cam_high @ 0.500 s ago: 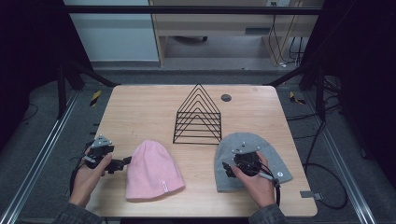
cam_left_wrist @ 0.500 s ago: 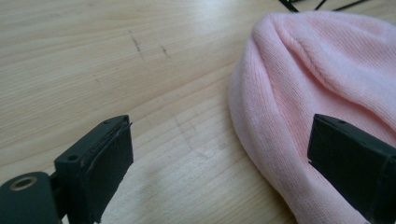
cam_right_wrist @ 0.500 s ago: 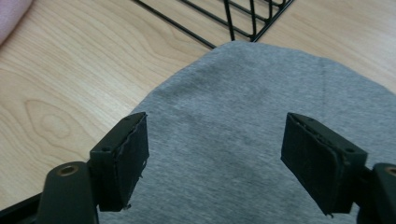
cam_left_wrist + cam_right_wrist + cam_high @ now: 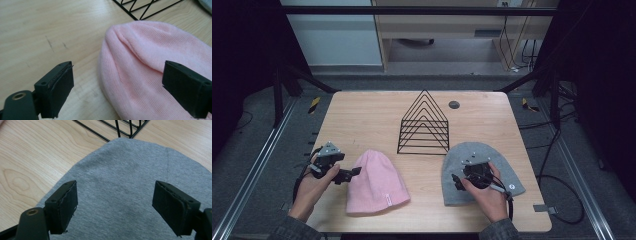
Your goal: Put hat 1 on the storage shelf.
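Observation:
A pink knit beanie lies flat on the wooden table at the front left. My left gripper is at its left edge, low over the table. In the left gripper view the left gripper is open, one jaw over bare wood and the other over the pink beanie. A grey beanie lies flat at the front right. My right gripper hovers over it. In the right gripper view the right gripper is open, with the grey beanie spread beneath and nothing gripped.
A black wire rack with triangular dividers stands in the middle of the table, just beyond both beanies. A small dark disc lies behind it. Bare wood stretches along the back left. Metal frame rails run down both sides of the table.

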`<action>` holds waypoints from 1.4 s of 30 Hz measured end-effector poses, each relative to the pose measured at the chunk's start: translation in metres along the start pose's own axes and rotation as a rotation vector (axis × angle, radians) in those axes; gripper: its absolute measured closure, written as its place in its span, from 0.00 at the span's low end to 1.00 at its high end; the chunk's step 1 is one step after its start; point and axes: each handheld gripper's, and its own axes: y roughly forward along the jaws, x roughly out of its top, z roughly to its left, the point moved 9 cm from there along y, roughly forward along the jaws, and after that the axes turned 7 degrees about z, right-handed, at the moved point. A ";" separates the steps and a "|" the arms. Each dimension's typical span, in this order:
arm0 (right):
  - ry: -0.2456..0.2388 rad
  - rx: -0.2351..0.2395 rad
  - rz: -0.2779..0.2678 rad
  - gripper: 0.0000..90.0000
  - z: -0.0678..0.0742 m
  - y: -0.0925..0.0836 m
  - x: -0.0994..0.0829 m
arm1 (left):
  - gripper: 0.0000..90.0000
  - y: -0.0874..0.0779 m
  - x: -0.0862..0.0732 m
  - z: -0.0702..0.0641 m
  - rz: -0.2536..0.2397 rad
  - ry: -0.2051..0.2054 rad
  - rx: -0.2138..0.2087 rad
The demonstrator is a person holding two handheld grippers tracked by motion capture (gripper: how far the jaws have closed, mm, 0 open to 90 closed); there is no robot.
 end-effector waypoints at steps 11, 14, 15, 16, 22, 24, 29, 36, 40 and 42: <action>0.032 -0.004 0.008 0.18 0.002 -0.003 0.000 | 0.12 0.010 0.025 0.001 0.103 0.020 -0.064; 0.032 -0.009 0.019 0.20 0.001 -0.005 -0.001 | 0.11 0.010 0.028 -0.001 0.118 0.026 -0.080; 0.032 -0.009 0.019 0.20 0.001 -0.005 -0.001 | 0.11 0.010 0.028 -0.001 0.118 0.026 -0.080; 0.037 -0.013 0.009 0.21 0.000 -0.007 0.000 | 0.11 0.012 0.029 -0.002 0.134 0.035 -0.082; 0.034 -0.026 0.042 0.25 -0.002 -0.005 -0.005 | 0.12 0.021 0.030 0.001 0.153 0.041 -0.063; 0.035 -0.026 0.043 0.27 -0.003 -0.006 -0.005 | 0.14 0.023 0.031 0.002 0.149 0.035 -0.065; 0.035 -0.029 0.052 0.29 -0.003 -0.005 -0.006 | 0.26 0.025 0.031 0.008 0.130 0.025 -0.038; 0.029 -0.020 0.068 0.29 0.001 -0.001 -0.008 | 0.39 0.035 0.034 0.014 0.119 0.005 -0.026; 0.027 -0.019 0.067 0.29 0.001 -0.001 -0.008 | 0.40 0.047 0.026 0.010 0.154 0.029 -0.004; 0.028 -0.014 0.071 0.28 0.001 0.000 -0.009 | 0.41 0.052 0.022 0.009 0.171 0.032 0.001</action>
